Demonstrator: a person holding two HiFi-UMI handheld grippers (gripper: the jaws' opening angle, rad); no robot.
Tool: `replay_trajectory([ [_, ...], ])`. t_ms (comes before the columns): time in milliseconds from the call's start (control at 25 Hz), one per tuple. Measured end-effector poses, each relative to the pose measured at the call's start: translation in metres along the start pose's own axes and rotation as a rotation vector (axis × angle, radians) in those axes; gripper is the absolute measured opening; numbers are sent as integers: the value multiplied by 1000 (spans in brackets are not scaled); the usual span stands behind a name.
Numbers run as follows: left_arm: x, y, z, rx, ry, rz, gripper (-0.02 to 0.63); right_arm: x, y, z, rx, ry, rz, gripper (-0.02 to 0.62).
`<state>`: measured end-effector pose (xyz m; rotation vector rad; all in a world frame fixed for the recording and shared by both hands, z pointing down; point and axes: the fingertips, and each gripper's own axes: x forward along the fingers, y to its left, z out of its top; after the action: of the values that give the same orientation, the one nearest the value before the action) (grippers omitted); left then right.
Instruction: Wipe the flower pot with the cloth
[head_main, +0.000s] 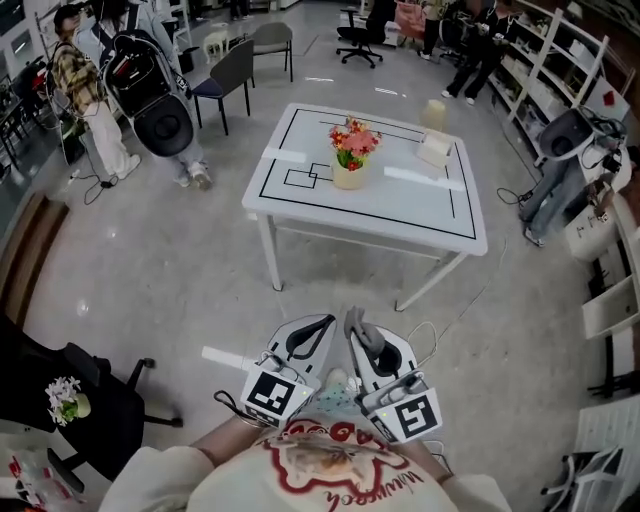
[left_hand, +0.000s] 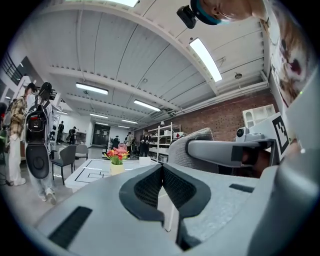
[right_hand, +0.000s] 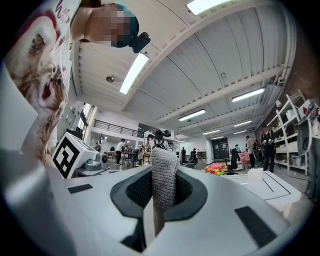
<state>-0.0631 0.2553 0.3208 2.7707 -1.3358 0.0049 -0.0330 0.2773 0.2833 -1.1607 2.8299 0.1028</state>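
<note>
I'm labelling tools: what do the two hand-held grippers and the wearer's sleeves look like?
Both the left hand-held gripper and right hand-held gripper are pale grey plastic with black textured jaw pads and black-and-white square-marker cubes. A thin black cable loops by the left. Sleeves are cream.

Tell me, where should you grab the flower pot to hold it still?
Take the flower pot by its cream wall, low down, coming level from the side. It stands upright on the table and the flowers fill its top, so from above there is probably no room. The shut left gripper is free; the right gripper holds the cloth.
</note>
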Motion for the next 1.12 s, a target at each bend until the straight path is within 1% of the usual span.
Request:
replay_trajectory([
  [120, 49, 14, 3, -3, 0, 17, 2, 19, -51, 2, 3, -5, 7, 25],
  [280, 109, 26, 10, -13, -11, 28, 2, 36, -107, -3, 4, 5, 18, 25],
  [360, 133, 30, 9, -12, -10, 39, 2, 41, -132, -9, 19, 10, 24, 25],
  [480, 156, 45, 4, -1, 11, 86, 2, 49, -161, -16, 37, 11, 39, 25],
  [640, 166, 63, -5, -17, 51, 135, 2, 57, -180, -29, 77, 20, 52, 25],
  [800, 172, 71, -25, -37, 115, 145, 2, 69, -188, -46, 115, 48, 68, 25],
  [920, 186, 81, -23, -33, 98, 132, 3, 83, -200, -50, 123, 50, 63, 25],
  [1120, 218, 101, -17, -27, 85, 87, 3, 106, -222, -49, 110, 43, 25, 25],
])
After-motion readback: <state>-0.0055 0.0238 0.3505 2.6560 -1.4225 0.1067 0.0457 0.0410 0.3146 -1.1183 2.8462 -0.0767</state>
